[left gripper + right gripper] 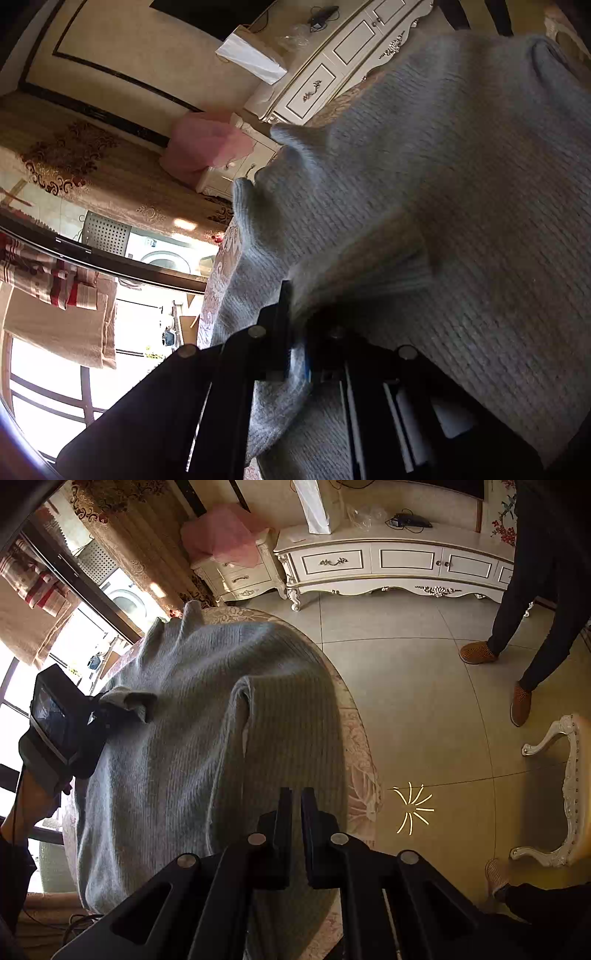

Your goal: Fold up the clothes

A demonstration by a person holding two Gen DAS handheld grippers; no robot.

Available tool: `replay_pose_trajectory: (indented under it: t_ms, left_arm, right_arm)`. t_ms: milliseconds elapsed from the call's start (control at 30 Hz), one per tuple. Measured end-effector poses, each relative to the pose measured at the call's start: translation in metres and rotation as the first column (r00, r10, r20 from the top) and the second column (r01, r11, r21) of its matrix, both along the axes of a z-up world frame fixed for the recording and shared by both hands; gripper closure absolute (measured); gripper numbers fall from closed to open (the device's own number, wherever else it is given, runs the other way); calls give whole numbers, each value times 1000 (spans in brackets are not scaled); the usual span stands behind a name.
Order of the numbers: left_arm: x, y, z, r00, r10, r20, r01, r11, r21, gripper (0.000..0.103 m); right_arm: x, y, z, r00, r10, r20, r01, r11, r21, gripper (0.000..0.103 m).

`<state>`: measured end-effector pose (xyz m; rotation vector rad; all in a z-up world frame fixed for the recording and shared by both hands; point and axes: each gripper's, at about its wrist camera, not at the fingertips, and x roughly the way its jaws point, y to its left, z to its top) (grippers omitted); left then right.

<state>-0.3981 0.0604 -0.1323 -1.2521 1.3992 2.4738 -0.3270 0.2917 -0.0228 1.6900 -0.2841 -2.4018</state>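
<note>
Right wrist view, nearest: right gripper [296, 794] hangs over the near part of the grey knit sweater [177, 746]; fingers nearly closed, only a thin slit between them, nothing visibly pinched.
Left wrist view, nearest: left gripper [295, 317] has its fingers clamped on a fold of sweater [424, 184] fabric; knit bunches up betw. the pads & drapes over one finger.
Left gripper from right view: left gripper [110, 710] sits at the sweater's left edge w/ a tuft of grey cloth sticking out of its tip; a hand [33, 797] holds its handle.
Why held so: prob. the left one keeps a sleeve or edge pulled across for a fold, while the right one looks free to take a new grip.
Task item location: sweater lies spread on the round table [360, 760] w/ a pale lace-pattern cloth; a sleeve or side panel is already doubled over the body, ridge running down the middle.
Why placed so: flat on the table gives a surface for creasing; fold looks partly done.
Mid distance: tiled floor [406, 686] w/ a yellow starburst glint; a bystander's legs [524, 609] in dark trousers & brown slippers.
Far: white carved cabinet [391, 563], pink cloth [225, 535] over a small nightstand, washing machine [127, 600] by the bright window.
Writing/brands: none readable in either view.
</note>
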Motion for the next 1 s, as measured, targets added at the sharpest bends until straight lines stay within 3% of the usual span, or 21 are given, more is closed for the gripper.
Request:
replay_pose_trajectory:
  t_ms: [100, 167, 267, 533, 700, 733, 767, 800, 833, 867, 900, 933, 967, 1000]
  left_arm:
    - [-15, -7, 21, 998, 60, 2, -60, 996, 73, 97]
    - [-26, -10, 52, 992, 107, -61, -100, 988, 116, 97]
    - [-28, -1, 83, 985, 100, -144, -78, 985, 151, 97]
    - [-5, 46, -3, 999, -37, 15, 36, 995, 88, 97]
    - [-1, 55, -14, 998, -31, 51, 25, 993, 114, 95]
    - [-4, 53, -14, 993, -13, 114, -6, 986, 164, 89]
    - [-4, 51, -11, 987, 6, 159, -38, 979, 201, 59]
    - [-2, 48, -5, 984, 28, 177, -68, 973, 222, 44]
    - [3, 45, 5, 983, 42, 181, -87, 965, 249, 35]
    - [13, 41, 20, 984, 44, 175, -93, 956, 280, 31]
    - [24, 37, 33, 982, 47, 185, -103, 946, 308, 28]
    - [34, 34, 46, 978, 45, 202, -114, 932, 344, 23]
    - [45, 31, 59, 972, 33, 233, -128, 904, 408, 21]
    - [57, 29, 71, 960, 2, 282, -150, 850, 506, 21]
  right_arm:
    - [3, 0, -6, 1000, 9, 9, -9, 1000, -17, 95]
    - [4, -2, -7, 1000, 13, 0, -13, 1000, -28, 95]
    - [8, 2, -3, 1000, 8, -18, -9, 999, -43, 95]
    - [18, 16, -8, 1000, -26, -6, 26, 999, -28, 95]
    - [27, 31, -18, 996, -86, 37, 88, 994, -64, 95]
    - [28, 34, -22, 993, -104, 54, 109, 990, -87, 95]
    - [29, 38, -27, 989, -124, 78, 134, 981, -138, 95]
    - [31, 43, -31, 984, -148, 102, 166, 967, -193, 93]
    - [34, 50, -35, 974, -186, 125, 214, 941, -263, 79]
    - [38, 58, -39, 964, -224, 143, 260, 910, -325, 68]
    - [46, 66, -41, 954, -267, 140, 300, 881, -367, 47]
    - [54, 75, -43, 941, -309, 138, 338, 848, -409, 37]
    - [62, 83, -45, 927, -349, 136, 372, 818, -439, 36]
    - [72, 92, -47, 914, -382, 136, 402, 804, -438, 35]
